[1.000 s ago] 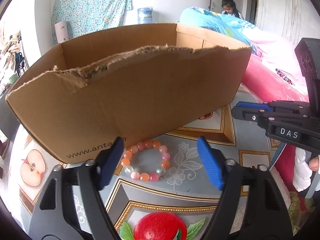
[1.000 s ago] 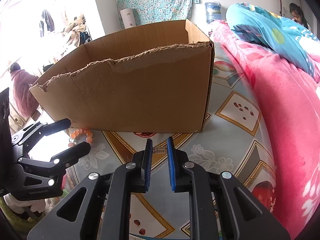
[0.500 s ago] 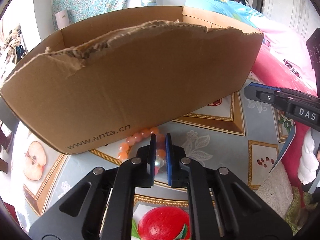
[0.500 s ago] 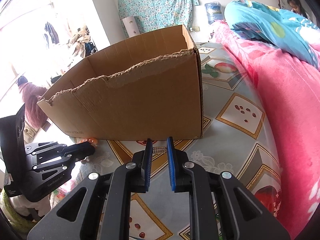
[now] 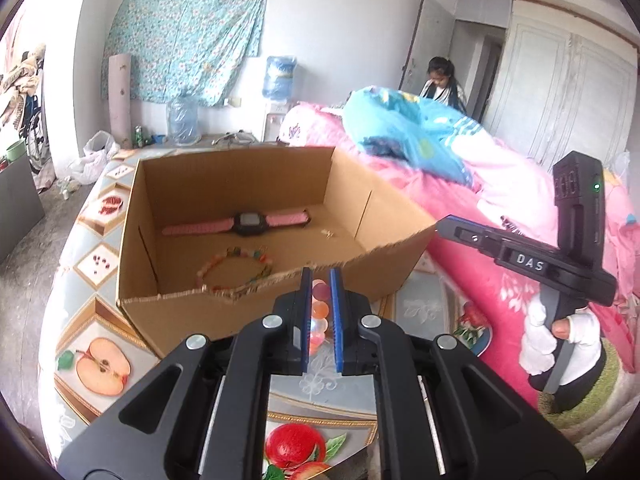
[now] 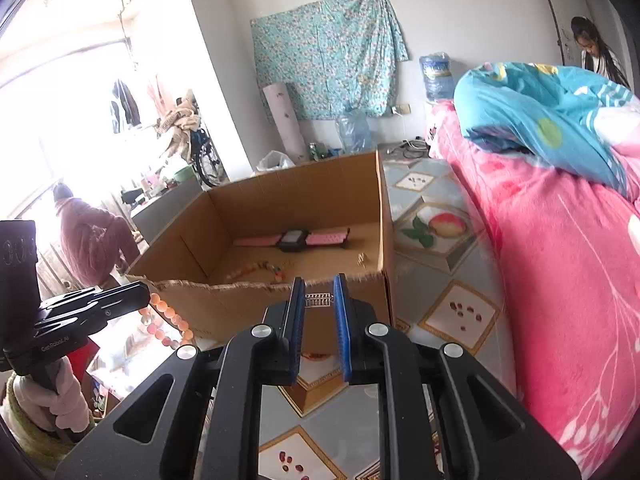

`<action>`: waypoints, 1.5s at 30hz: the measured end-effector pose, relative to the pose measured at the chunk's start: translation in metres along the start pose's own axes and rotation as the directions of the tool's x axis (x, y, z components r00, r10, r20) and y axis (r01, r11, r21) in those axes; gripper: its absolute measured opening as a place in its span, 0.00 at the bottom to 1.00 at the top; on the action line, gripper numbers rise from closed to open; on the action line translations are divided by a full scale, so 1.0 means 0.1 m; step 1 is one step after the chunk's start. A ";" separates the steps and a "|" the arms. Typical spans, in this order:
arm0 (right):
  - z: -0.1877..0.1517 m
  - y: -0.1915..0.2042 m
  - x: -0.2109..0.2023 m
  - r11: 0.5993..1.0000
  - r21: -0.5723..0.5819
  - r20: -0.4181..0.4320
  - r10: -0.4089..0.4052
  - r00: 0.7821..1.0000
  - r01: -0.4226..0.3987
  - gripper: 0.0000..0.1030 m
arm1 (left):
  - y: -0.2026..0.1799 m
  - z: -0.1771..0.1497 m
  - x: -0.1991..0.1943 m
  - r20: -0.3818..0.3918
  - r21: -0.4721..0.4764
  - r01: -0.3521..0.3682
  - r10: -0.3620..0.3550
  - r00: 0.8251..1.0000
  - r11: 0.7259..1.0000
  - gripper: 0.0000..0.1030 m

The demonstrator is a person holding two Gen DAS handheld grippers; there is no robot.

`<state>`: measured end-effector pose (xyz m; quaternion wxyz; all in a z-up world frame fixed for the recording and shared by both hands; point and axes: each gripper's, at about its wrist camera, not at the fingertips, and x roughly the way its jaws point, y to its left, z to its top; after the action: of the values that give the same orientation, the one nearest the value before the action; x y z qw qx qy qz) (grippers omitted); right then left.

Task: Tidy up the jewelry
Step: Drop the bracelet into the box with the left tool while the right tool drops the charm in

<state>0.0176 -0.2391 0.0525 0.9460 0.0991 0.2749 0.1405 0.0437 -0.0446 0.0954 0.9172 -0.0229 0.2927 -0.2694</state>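
We are holding the left gripper (image 5: 320, 316) above the near torn edge of the cardboard box (image 5: 248, 312), its blue fingers (image 5: 305, 316) pinching a bead bracelet (image 5: 320, 312) of pink and orange beads that is hanging between them. Inside the box, a pink-strapped watch (image 5: 240, 222) is lying flat along the far side, and a multicoloured bracelet (image 5: 236, 266) is resting nearer us on the floor of the box. The box is sitting on a fruit-patterned surface (image 5: 100, 364). To the right, our white-gloved hand (image 5: 560, 344) is gripping the right gripper (image 5: 444, 226), which is pointing toward the box's right corner, beside a pink quilt (image 5: 500, 280).
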 end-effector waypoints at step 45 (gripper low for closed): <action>0.76 -0.02 0.84 0.993 -0.120 -0.231 -0.008 0.973 -0.021 0.23 | 0.98 0.93 0.48 -0.138 -0.163 -0.086 0.064 0.988 0.983 0.72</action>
<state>0.1272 -0.2227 0.0738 0.9114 0.0251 0.3737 0.1707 0.1747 0.0039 0.1275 0.9000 -0.0714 0.3753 -0.2098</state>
